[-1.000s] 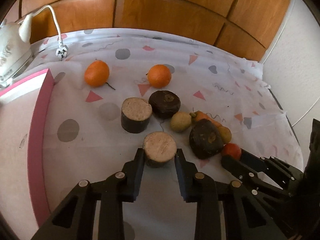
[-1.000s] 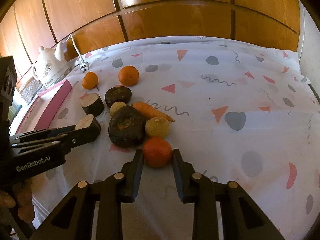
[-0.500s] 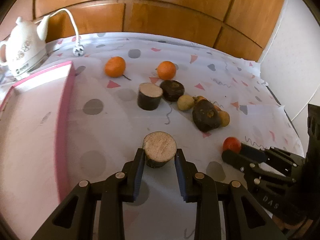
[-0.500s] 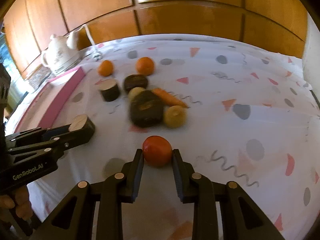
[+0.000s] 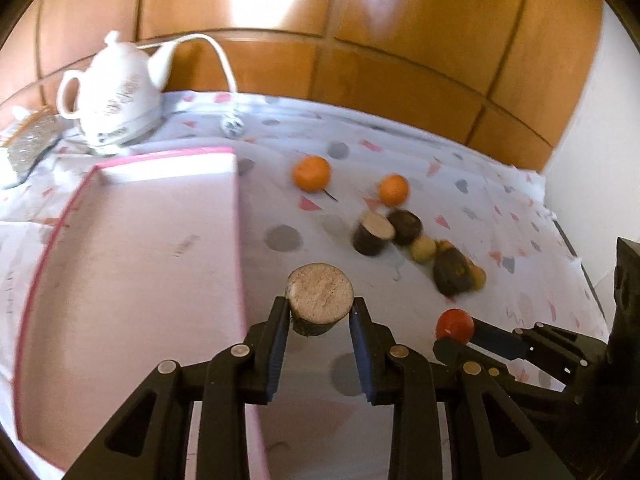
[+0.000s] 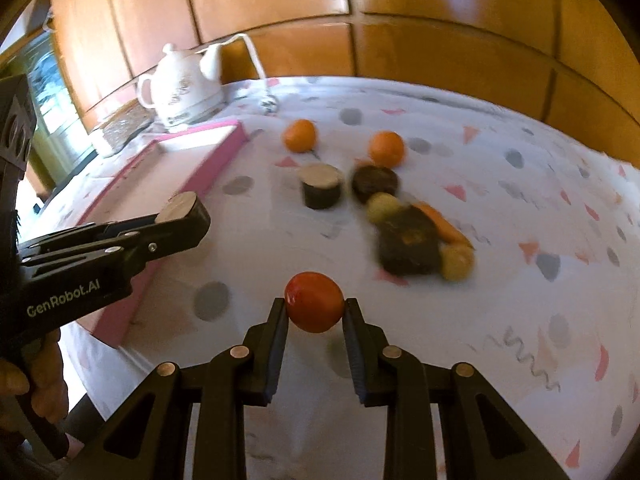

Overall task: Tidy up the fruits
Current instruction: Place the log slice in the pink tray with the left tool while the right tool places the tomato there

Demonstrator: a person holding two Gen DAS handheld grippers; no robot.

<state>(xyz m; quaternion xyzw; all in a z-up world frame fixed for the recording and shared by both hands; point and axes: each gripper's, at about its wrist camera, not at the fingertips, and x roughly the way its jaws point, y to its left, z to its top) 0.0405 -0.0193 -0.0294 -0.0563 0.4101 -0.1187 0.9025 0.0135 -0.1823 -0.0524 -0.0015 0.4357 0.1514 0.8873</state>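
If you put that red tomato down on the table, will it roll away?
The tomato looks round and smooth, so it would probably roll a little. The cloth looks soft and wrinkled, which may stop it soon. Its shiny skin might also slip in the right gripper, which pinches only its sides.

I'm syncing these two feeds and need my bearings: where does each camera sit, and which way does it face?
Left wrist: sits on the left gripper, looking forward along its fingers at the cut brown piece they hold, beside the pink tray; the right gripper shows at right.
Right wrist: sits on the right gripper, facing the held tomato; the left gripper and the person's hand show at left.
Shared: tray, white kettle, two oranges, the produce pile.
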